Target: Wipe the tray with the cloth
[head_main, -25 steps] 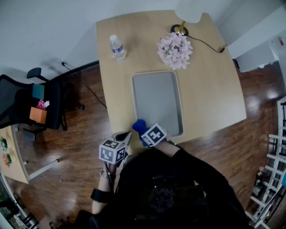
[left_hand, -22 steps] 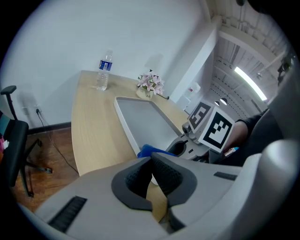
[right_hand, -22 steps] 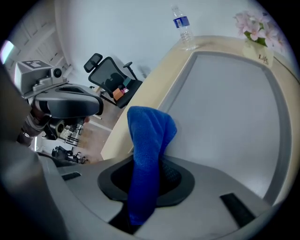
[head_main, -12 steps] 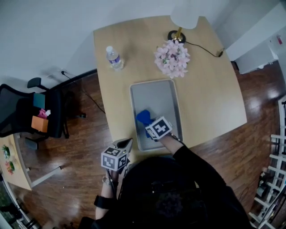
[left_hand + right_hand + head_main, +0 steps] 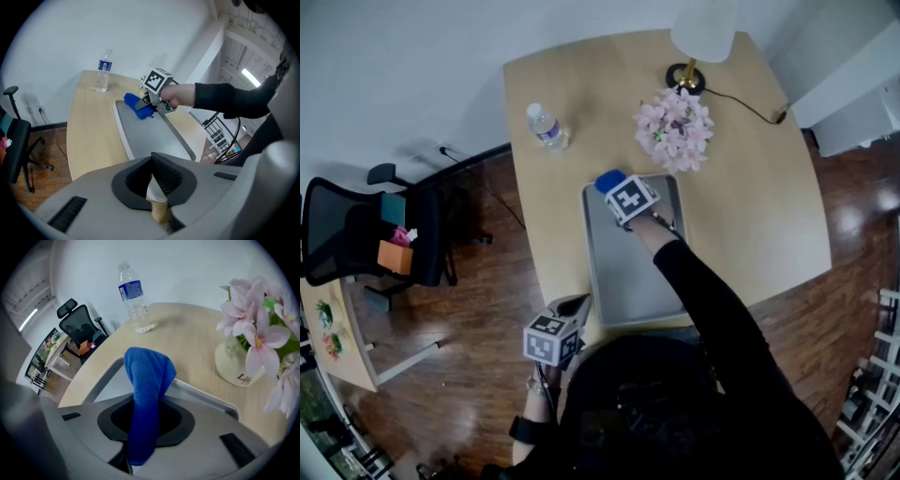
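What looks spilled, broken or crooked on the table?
Nothing stands out. The water bottle stands upright, the flowers sit upright, the tray lies flat, and the blue cloth is held in the right gripper at the tray's far end.

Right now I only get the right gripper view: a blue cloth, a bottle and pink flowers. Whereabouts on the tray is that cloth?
Observer: From the head view, the cloth sits at the tray's far left corner. The rest of the tray stretches back toward the person.
Operator: Is the other gripper doing anything?
Observer: The left gripper hangs by the table's near edge, jaws together, with nothing between them.
Operator: What's past the flowers?
Observer: A lamp stands at the table's far edge, behind the flowers.
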Motion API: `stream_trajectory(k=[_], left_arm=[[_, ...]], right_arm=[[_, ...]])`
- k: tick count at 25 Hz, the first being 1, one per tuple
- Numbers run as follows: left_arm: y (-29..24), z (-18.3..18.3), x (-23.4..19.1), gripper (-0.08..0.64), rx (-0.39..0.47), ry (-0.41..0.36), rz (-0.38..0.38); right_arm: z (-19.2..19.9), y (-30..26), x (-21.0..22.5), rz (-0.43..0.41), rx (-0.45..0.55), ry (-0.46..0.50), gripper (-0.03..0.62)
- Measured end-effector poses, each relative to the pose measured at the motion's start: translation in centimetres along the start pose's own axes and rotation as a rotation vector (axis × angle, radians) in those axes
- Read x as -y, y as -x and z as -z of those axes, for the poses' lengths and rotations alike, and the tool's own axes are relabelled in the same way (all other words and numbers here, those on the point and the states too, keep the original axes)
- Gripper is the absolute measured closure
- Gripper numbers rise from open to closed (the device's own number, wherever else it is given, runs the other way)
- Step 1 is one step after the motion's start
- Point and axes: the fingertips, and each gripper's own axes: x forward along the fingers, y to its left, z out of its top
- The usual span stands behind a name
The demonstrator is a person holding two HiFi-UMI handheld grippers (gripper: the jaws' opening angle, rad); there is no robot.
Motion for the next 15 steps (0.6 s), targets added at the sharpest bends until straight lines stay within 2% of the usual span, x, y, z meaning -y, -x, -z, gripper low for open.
stream_trajectory(k=[7,15], left_arm=[[-0.3,0.8,0.5,0.560,-0.014,0.003,0.002],[0.0,1.2,1.5,0.560,0.002,-0.030,0.028]], right_arm=[[1.3,0.4,-0.4,0.015,-0.036,0.016,0.502],[8.6,1.6,-6.3,-0.060,-0.042,0.076,0.502]])
